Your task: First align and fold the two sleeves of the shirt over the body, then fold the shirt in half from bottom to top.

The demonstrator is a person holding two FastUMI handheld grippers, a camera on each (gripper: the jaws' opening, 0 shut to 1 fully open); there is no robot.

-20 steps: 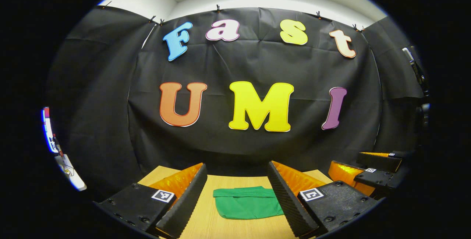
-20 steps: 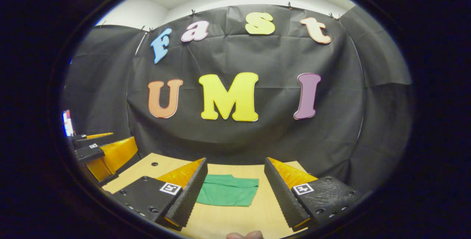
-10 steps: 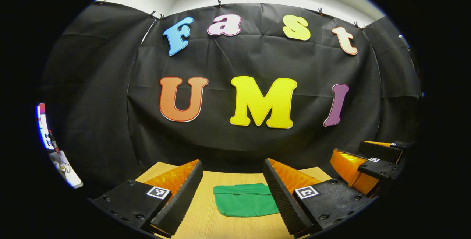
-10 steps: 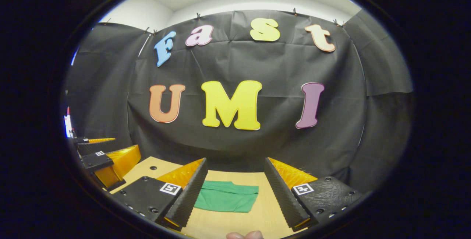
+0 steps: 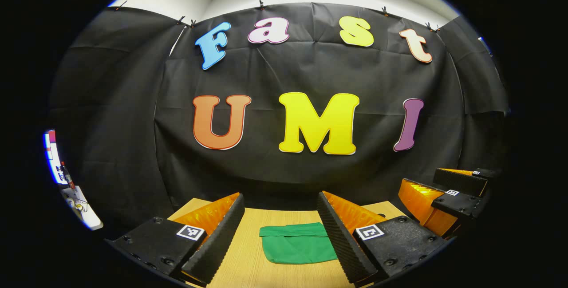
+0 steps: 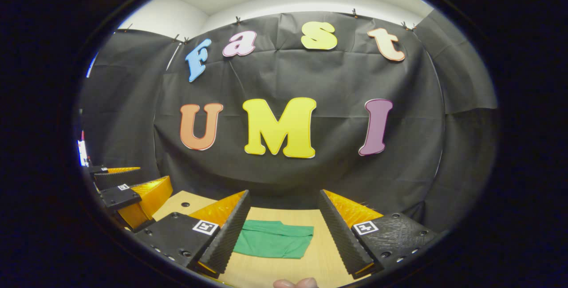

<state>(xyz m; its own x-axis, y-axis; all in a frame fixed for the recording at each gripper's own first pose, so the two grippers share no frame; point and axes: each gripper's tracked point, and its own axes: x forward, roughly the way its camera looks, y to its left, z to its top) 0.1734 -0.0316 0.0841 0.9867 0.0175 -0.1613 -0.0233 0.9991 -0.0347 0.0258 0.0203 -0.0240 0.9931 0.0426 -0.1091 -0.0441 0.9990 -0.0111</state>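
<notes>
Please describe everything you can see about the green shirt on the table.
The green shirt is plain soft cloth, folded into a compact rectangle with a layered edge along its far side. It lies flat on the light wooden table, ahead of both open grippers. Nothing touches it except the table. Its near corners look rounded.

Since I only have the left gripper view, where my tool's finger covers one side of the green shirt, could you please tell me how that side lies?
Observer: In the right gripper view, that side of the folded green shirt ends in a fairly straight edge, flat on the wooden table.
Operator: Thank you. Is there anything else on the tabletop I should know about?
Observer: Yes, there is a small dark hole in the tabletop, left of the shirt in that view.
</notes>
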